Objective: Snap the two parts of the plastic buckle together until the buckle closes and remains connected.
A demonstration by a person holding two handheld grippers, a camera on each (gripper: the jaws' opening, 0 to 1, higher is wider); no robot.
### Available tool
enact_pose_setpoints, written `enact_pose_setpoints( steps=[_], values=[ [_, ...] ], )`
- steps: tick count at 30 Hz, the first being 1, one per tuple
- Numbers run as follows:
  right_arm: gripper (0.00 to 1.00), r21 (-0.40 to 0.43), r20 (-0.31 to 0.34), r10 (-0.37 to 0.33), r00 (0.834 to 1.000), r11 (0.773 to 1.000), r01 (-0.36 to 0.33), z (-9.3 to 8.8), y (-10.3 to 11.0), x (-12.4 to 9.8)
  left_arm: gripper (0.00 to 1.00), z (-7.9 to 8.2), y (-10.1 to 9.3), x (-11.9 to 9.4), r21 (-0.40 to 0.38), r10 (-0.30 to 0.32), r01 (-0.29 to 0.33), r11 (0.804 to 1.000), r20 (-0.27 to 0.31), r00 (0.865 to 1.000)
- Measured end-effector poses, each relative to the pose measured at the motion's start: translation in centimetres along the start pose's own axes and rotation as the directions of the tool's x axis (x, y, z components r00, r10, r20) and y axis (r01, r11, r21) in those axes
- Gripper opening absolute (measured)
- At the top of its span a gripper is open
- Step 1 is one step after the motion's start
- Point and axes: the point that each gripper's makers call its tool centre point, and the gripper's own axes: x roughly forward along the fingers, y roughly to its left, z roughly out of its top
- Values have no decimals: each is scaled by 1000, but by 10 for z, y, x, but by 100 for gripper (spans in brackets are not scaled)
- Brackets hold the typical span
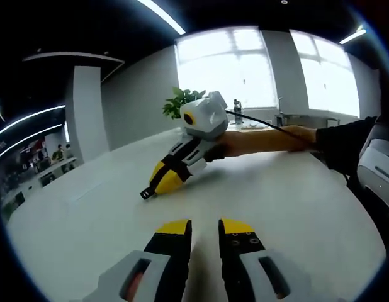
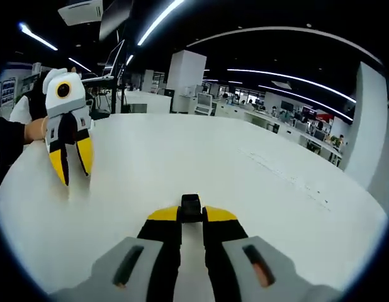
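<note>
Claw tips of the right claw (image 2: 192, 214), yellow over black, pinch a small black plastic buckle piece (image 2: 191, 207) at lower centre of the right gripper view, just above the broad white desk (image 2: 257, 170). Seen from the left gripper view, that same claw (image 1: 158, 186) sits mid-frame with the black piece (image 1: 147, 193) jutting from its tip at the desk surface. At the bottom edge, the left claw (image 1: 205, 228) holds nothing, its jaws slightly parted. A leafy green plant (image 1: 179, 100) stands behind, before bright windows (image 1: 229, 66).

no readable text, no labels, no brands, no numbers in either view
</note>
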Motion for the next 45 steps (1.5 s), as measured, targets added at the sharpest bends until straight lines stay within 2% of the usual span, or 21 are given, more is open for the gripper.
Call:
enact_pose_setpoints(
  steps=[19, 45],
  values=[
    [13, 48, 3, 2, 1000, 999, -2, -5, -3, 3, 16, -2, -2, -1, 5, -4, 4, 1000, -7, 1000],
    [14, 81, 8, -43, 999, 996, 42, -7, -15, -2, 16, -1, -1, -1, 11, -6, 6, 1000, -10, 1000]
  ],
)
